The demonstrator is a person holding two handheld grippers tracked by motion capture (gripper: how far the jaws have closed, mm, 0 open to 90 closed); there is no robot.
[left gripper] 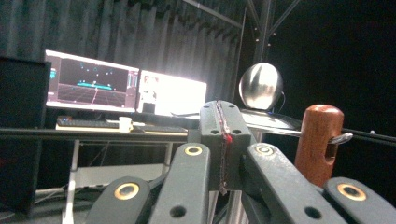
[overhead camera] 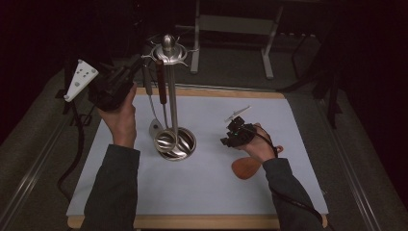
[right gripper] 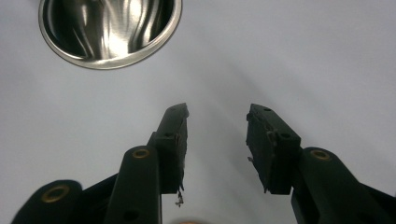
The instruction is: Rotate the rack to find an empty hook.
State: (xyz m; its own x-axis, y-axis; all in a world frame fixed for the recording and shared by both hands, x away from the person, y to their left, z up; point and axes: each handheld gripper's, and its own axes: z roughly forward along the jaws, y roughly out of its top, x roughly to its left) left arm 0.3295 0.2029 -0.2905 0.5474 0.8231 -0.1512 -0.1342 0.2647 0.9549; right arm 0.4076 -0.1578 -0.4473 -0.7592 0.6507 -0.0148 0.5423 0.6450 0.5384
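The left hand-held gripper [overhead camera: 129,72] sits in the upper left of the high view, raised to the top of the utensil stand [overhead camera: 169,96]. Its jaws are pressed flat together with nothing between them. In the left gripper view a wooden handle [left gripper: 320,142] stands just to the right of the closed jaws, a metal hook through its hole, with the stand's round steel knob [left gripper: 260,86] above and behind it. So the hanging utensil [overhead camera: 162,89] is beside the tips, not in them.

I'd judge the step to be about that hung utensil, either fresh on its hook or next to be taken off. To take it cleanly, the jaws must open first, then come square onto the wood below the hook, then lift before pulling away so the hole clears the hook and the stand does not rock.

The right hand-held gripper [overhead camera: 232,136] rests low, right of centre, its jaws spread wide and empty over the white desk [overhead camera: 211,192]. The stand's shiny bowl-shaped base [right gripper: 110,30] lies well apart at the upper left of the right gripper view. A wooden spatula head [overhead camera: 246,167] lies just below that hand.
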